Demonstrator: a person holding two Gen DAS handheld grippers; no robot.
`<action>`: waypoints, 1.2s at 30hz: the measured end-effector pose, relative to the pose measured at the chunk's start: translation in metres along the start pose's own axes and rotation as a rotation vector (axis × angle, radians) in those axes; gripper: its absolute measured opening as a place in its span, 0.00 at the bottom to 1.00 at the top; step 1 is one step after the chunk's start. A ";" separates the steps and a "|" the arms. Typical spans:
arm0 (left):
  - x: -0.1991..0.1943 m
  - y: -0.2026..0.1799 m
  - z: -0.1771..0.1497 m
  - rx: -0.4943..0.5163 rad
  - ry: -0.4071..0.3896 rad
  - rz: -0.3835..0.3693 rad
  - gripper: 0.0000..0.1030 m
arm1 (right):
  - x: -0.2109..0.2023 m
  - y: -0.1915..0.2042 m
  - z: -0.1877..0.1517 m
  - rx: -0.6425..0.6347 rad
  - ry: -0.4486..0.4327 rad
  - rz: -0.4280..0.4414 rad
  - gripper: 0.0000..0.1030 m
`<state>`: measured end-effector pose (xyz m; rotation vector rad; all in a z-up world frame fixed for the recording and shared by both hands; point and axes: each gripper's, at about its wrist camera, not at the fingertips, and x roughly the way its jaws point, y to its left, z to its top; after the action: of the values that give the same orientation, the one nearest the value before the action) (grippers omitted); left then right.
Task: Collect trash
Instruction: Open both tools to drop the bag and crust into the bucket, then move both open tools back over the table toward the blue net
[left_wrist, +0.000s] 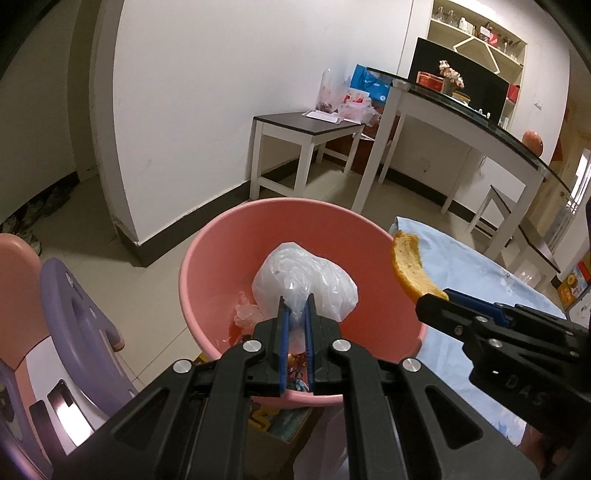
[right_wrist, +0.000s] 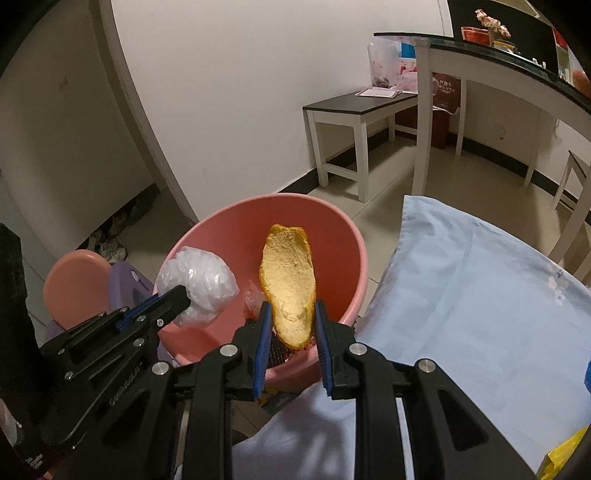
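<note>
The room has a white wall (left_wrist: 192, 92) with a dark baseboard and a floor of pale tiles (left_wrist: 122, 236). At the far left, low on the floor, stand small plastic chairs, one purple (left_wrist: 74, 306) and one pink (left_wrist: 18, 266). Next to them, in the middle, a pink basin (left_wrist: 229, 236) stands just beside a table covered with a light blue cloth (left_wrist: 472, 266). Some small scraps already lie at the bottom of the basin.

The left gripper (left_wrist: 295, 306) is above the basin, and its two blue-lined fingers are pressed together on the neck of a crumpled clear plastic bag (left_wrist: 306, 284), so the bag hangs over the inside of the basin. In the right wrist view the same bag (right_wrist: 199, 286) is over the left rim of the basin (right_wrist: 354, 243).

To the right of it, the right gripper (right_wrist: 291, 314) holds an orange peel (right_wrist: 288, 280) by its lower end; the fingers are only partly closed, as wide as the peel. The peel stands upright with its pale inner side toward the camera, above the right part of the basin.

Further back on the right are a low bench with a dark top (left_wrist: 306, 125) and a white table with a glass top (left_wrist: 461, 107), with bags and boxes on them.
</note>
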<state>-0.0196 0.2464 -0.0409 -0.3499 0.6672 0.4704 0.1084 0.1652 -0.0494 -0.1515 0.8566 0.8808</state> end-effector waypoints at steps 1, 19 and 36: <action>0.000 0.001 0.000 -0.002 0.000 0.001 0.07 | 0.002 0.000 0.000 -0.001 0.002 0.000 0.21; -0.002 0.008 0.003 -0.037 0.006 -0.014 0.35 | 0.008 0.000 -0.001 0.003 0.000 0.012 0.28; -0.032 -0.013 0.007 -0.010 -0.037 -0.068 0.35 | -0.034 -0.015 -0.016 0.019 -0.041 -0.018 0.41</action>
<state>-0.0315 0.2293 -0.0129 -0.3711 0.6150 0.4146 0.0982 0.1276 -0.0394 -0.1247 0.8240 0.8559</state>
